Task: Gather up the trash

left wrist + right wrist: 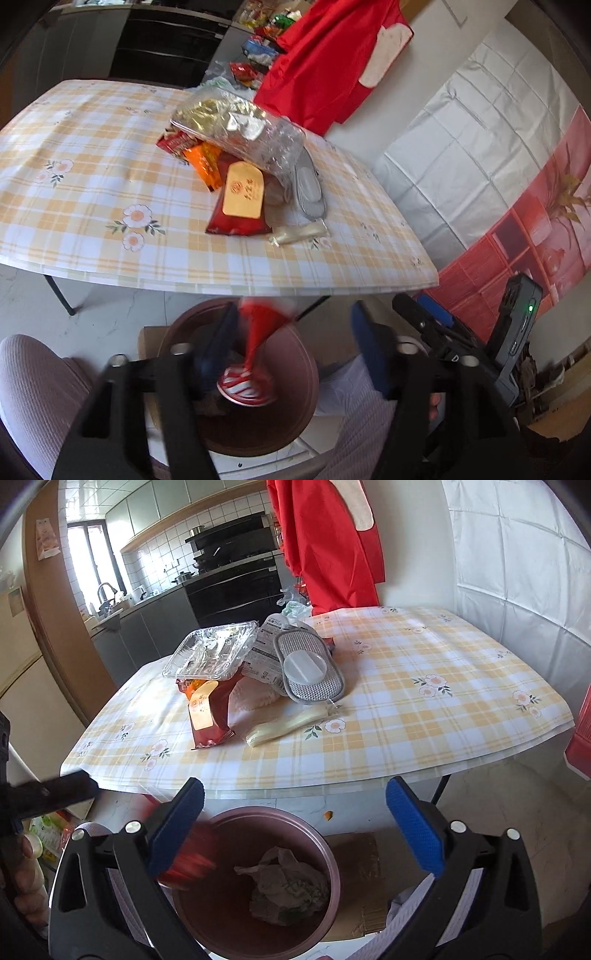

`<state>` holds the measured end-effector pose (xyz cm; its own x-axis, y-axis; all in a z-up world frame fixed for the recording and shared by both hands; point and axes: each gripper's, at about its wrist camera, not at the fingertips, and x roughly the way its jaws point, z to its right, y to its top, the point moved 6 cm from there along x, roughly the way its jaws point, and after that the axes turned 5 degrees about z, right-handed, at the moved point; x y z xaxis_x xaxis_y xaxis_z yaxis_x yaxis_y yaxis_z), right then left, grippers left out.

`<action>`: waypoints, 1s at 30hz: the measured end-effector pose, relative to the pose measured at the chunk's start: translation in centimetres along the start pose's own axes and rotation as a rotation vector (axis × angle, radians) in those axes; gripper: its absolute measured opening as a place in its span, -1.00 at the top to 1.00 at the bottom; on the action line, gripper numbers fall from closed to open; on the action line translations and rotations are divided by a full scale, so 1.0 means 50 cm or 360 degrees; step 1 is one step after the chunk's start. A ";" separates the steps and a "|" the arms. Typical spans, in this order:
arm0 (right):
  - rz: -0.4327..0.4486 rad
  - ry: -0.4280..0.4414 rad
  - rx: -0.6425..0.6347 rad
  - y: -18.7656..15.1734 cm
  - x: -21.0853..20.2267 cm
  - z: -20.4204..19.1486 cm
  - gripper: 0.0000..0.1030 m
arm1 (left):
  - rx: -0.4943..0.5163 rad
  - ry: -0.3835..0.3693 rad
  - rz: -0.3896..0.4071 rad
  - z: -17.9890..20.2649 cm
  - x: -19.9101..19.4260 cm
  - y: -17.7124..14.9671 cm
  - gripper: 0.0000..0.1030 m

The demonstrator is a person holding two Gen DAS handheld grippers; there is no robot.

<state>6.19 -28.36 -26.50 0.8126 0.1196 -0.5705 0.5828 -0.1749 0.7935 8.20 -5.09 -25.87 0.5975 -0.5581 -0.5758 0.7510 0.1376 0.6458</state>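
Observation:
A brown round bin (pixel 308 373) stands on the floor in front of the table, right under both grippers. My left gripper (pixel 294 310) is open above it. A blurred red and white wrapper (pixel 255 354) hangs loose between its fingers over the bin mouth, and no pad presses on it. My right gripper (pixel 295 790) is wide open with nothing between its fingers. The same bin (pixel 334 860) holds crumpled pale paper (pixel 291 890), and the red wrapper (pixel 192 856) blurs at its left rim. A trash pile (pixel 240 166) lies on the checked table (pixel 92 206).
The pile holds a clear plastic tray (pixel 210 650), a red packet with a gold label (pixel 207 712), a grey mesh lid (pixel 310 668) and a pale strip wrapper (pixel 291 723). A red cloth (pixel 325 542) hangs behind the table. Cardboard (pixel 364 864) lies beside the bin. A person's knee (pixel 33 391) is at lower left.

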 end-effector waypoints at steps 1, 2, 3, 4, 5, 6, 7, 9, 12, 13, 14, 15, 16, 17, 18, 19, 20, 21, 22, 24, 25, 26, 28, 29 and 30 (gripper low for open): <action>-0.0001 -0.0003 -0.0002 -0.001 0.000 0.000 -0.89 | 0.0000 0.0020 0.0022 -0.003 -0.005 0.003 -0.26; -0.0002 -0.0007 -0.0002 -0.001 0.000 0.000 -0.89 | 0.0002 0.0048 0.0035 -0.004 -0.007 0.006 -0.35; -0.0006 -0.0014 -0.0007 -0.001 0.001 0.000 -0.89 | 0.0006 0.0082 0.0047 -0.008 -0.009 0.009 -0.41; -0.0007 -0.0023 -0.0016 -0.002 0.002 0.000 -0.89 | 0.0009 0.0112 0.0057 -0.012 -0.012 0.011 -0.55; -0.0004 -0.0037 -0.0027 -0.002 0.002 -0.001 -0.89 | 0.0014 0.0154 0.0069 -0.017 -0.014 0.014 -0.67; -0.0002 -0.0041 -0.0032 -0.002 0.002 0.000 -0.89 | 0.0022 0.0208 0.0081 -0.023 -0.016 0.018 -0.79; -0.0001 -0.0043 -0.0034 -0.002 0.002 0.001 -0.89 | 0.0027 0.0244 0.0092 -0.028 -0.019 0.022 -0.83; -0.0002 -0.0045 -0.0030 -0.002 0.003 0.001 -0.89 | 0.0037 0.0306 0.0124 -0.037 -0.025 0.030 -0.87; -0.0009 -0.0053 -0.0027 -0.004 0.006 0.004 -0.89 | 0.0065 0.0363 0.0156 -0.044 -0.032 0.035 -0.88; -0.0014 -0.0055 -0.0026 -0.005 0.007 0.005 -0.89 | 0.0072 0.0374 0.0164 -0.045 -0.034 0.037 -0.88; -0.0015 -0.0057 -0.0025 -0.006 0.007 0.007 -0.89 | 0.0075 0.0382 0.0172 -0.048 -0.035 0.038 -0.88; -0.0018 -0.0058 -0.0026 -0.008 0.008 0.008 -0.89 | 0.0078 0.0390 0.0180 -0.049 -0.036 0.039 -0.88; -0.0020 -0.0058 -0.0028 -0.010 0.009 0.008 -0.89 | 0.0084 0.0398 0.0186 -0.052 -0.036 0.040 -0.88; -0.0023 -0.0060 -0.0033 -0.013 0.011 0.009 -0.89 | 0.0090 0.0405 0.0189 -0.053 -0.036 0.039 -0.88; -0.0025 -0.0064 -0.0039 -0.015 0.012 0.010 -0.89 | 0.0097 0.0414 0.0192 -0.056 -0.035 0.039 -0.88; -0.0032 -0.0070 -0.0051 -0.018 0.016 0.012 -0.89 | 0.0106 0.0425 0.0192 -0.060 -0.032 0.038 -0.88; -0.0039 -0.0075 -0.0061 -0.021 0.019 0.014 -0.89 | 0.0115 0.0431 0.0189 -0.063 -0.027 0.039 -0.88; -0.0047 -0.0086 -0.0078 -0.023 0.025 0.017 -0.89 | 0.0125 0.0435 0.0185 -0.067 -0.023 0.039 -0.88; -0.0048 -0.0105 -0.0097 -0.024 0.031 0.022 -0.89 | 0.0138 0.0439 0.0181 -0.070 -0.017 0.041 -0.88; -0.0043 -0.0126 -0.0119 -0.020 0.045 0.034 -0.89 | 0.0163 0.0431 0.0181 -0.073 -0.006 0.047 -0.88; -0.0047 -0.0145 -0.0123 -0.017 0.055 0.041 -0.89 | 0.0178 0.0419 0.0182 -0.073 0.002 0.053 -0.88; -0.0052 -0.0157 -0.0121 -0.015 0.063 0.048 -0.89 | 0.0189 0.0417 0.0179 -0.072 0.009 0.058 -0.88; -0.0047 -0.0188 -0.0094 -0.003 0.079 0.063 -0.89 | 0.0208 0.0408 0.0168 -0.068 0.027 0.071 -0.88; -0.0041 -0.0196 -0.0081 0.002 0.084 0.068 -0.89 | 0.0215 0.0400 0.0166 -0.064 0.034 0.077 -0.88; -0.0037 -0.0198 -0.0066 0.009 0.091 0.073 -0.89 | 0.0222 0.0387 0.0165 -0.061 0.041 0.084 -0.88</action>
<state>10.13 -31.45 -29.48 0.7936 0.0004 -0.6085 0.6032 -0.1325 0.7865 13.40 -3.16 -25.86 0.7314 -0.3322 -0.5956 0.6466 0.0603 0.7604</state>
